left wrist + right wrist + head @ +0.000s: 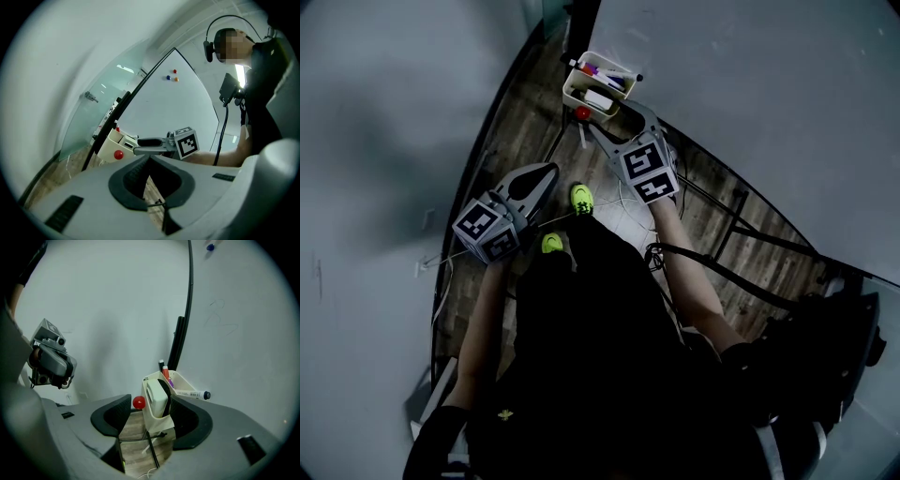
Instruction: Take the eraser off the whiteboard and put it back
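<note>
Right gripper (151, 404) first: opened up about as wide as it goes, clamped on nothing. Parked with one jaw either side of the cream holder (157, 423) hung on the whiteboard (234, 324). Left pad well clear of it, right pad just beside its right wall. Can't say for sure whether that right pad brushes the plastic.

Found the eraser (156, 397) sitting down in the near end of that holder, so right between the open jaws. Standing on end, long axis pretty much up and down, top tipped a hair to the left in the right gripper view. White plastic back turned near and left, dark felt face turned right, toward the markers. Upper part poking up above the rim.

Also spotted a red marker (165, 372) and a black-capped marker (161, 365) upright in the far end of the holder. Plus a white marker (191, 393) lying across the rim, dark cap pointing right. Red magnet (138, 402) stuck just left of the holder.

Left gripper (149, 159): pinched together at the tips, nothing in it. Off to the left of the holder and nearer than it, not touching. Same story from the head view: aimed toward the far side over the wood floor (534, 112), with a pair of bright yellow-green shoes (581, 197) just to its right.
</note>
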The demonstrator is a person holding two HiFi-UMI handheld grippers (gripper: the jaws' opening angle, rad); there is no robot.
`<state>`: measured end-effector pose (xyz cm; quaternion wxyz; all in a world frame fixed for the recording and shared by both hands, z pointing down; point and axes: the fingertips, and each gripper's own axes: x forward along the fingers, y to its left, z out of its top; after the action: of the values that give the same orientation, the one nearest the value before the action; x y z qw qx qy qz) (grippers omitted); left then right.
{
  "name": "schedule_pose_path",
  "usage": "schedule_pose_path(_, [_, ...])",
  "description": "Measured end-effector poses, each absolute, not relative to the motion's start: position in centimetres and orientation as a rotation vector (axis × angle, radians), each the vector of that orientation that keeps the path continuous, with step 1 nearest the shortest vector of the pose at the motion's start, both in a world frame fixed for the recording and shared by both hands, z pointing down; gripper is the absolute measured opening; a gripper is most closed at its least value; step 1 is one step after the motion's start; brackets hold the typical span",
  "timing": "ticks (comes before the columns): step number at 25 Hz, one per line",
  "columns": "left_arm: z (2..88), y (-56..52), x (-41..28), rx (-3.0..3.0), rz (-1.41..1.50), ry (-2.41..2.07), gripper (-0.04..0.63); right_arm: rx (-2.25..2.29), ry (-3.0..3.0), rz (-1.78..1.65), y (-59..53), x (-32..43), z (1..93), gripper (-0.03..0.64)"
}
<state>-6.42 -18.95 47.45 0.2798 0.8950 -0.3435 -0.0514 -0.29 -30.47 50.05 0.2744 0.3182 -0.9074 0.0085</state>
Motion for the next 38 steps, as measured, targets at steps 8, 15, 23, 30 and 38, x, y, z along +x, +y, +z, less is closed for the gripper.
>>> schedule_pose_path(8, [47.2, -19.3, -6.9, 2.384, -0.144, -0.938, 0.000, 0.843, -2.432, 0.027, -31.3, -0.6, 50.3, 0.245])
schedule_pose_path(15, [47.7, -19.6, -7.7, 2.365, -0.155, -0.948, 0.001, 0.853, -2.411, 0.009, -32.1, -0.5, 50.6, 0.214])
schedule_pose_path(23, [47.5, -19.9, -8.1, 2.360, -0.167, -0.953, 0.000, 0.871, -2.394, -0.011, -32.4, -0.1, 50.6, 0.142])
schedule_pose_path(30, [47.4, -19.6, -7.9, 2.365, -0.158, -0.941, 0.000, 0.879, -2.396, -0.007, -32.2, 0.0, 50.6, 0.135])
schedule_pose_path(38, [47.4, -19.5, -7.5, 2.367, -0.157, -0.939, 0.000, 0.902, -2.408, 0.001, -32.3, 0.8, 50.2, 0.133])
